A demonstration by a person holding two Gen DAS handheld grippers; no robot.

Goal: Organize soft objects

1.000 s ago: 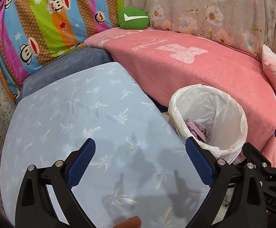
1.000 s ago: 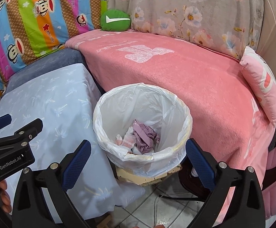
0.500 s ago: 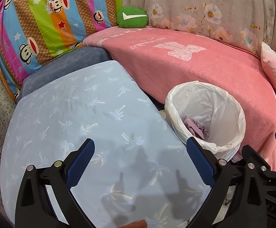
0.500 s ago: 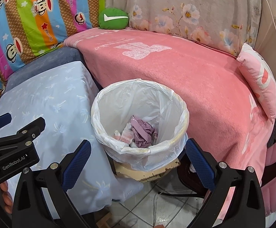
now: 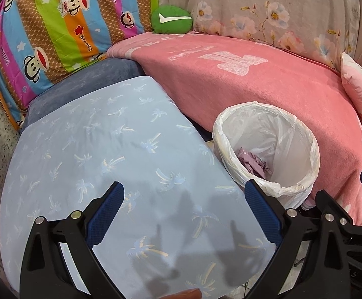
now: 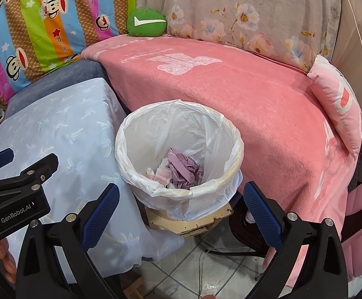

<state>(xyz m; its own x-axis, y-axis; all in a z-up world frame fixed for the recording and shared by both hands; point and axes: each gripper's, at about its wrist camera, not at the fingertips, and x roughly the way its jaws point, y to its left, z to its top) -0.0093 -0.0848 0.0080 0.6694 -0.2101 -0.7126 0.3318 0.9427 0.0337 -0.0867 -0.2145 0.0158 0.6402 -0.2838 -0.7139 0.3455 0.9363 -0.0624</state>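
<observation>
Both views have drifted slightly since a second ago; left tongs (image 5: 183, 211) and right tongs (image 6: 181, 204) gape, released.
Smooth palm-print desk (image 5: 106, 149); fuzzy pink blanket (image 6: 255, 104); crumpled mauve cloth (image 6: 184, 168) inside round plastic-lined bin (image 6: 141, 134).

From the left wrist we look down and forward over the pale blue palm-print cloth (image 5: 111, 154), close beneath us. From the right wrist we look steeply down into the round white-lined bin (image 6: 181, 149), nearer than in the left view. We share that bin (image 5: 268, 149), the pink blanket (image 5: 243, 79) (image 6: 255, 94) and the green round cushion (image 5: 172, 22) (image 6: 146, 23) farther back.
</observation>
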